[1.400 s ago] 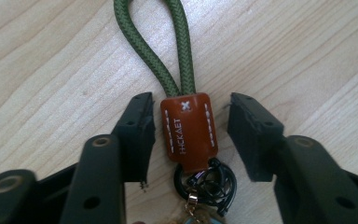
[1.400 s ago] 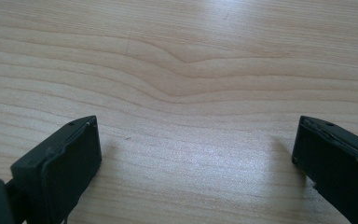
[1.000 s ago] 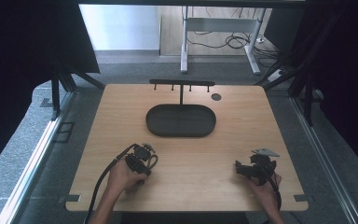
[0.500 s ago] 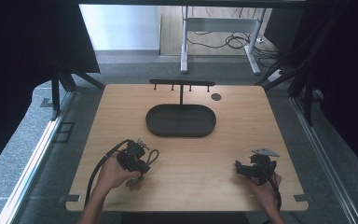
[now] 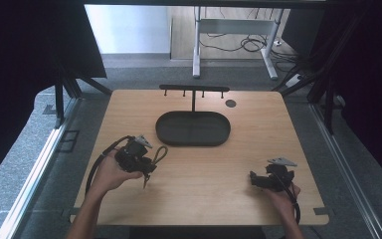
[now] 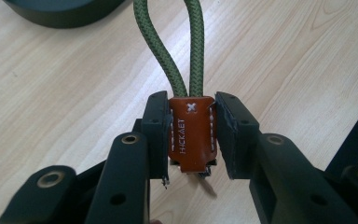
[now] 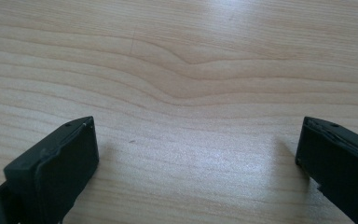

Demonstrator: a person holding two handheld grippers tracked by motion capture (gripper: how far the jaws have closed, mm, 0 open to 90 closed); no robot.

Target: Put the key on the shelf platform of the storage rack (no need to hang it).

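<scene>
Wooden table [image 5: 204,189] carried a black oval tray [image 5: 193,128] w/ a T-shaped peg rack [image 5: 194,89] just behind it. Left hand-held gripper [image 6: 192,135] was clamped on the brown leather tab [image 6: 190,133] of a keychain, its green cord loop [image 6: 168,42] running toward the tray, near the table's left-front. Right hand-held gripper [image 7: 196,154] sat near the right-front w/ jaws wide apart, nothing btwn them.

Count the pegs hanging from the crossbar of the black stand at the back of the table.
4, though they are small. The pegs hang in a row under the crossbar, two left and two right of the post, behind the oval tray. None seems hidden.
</scene>
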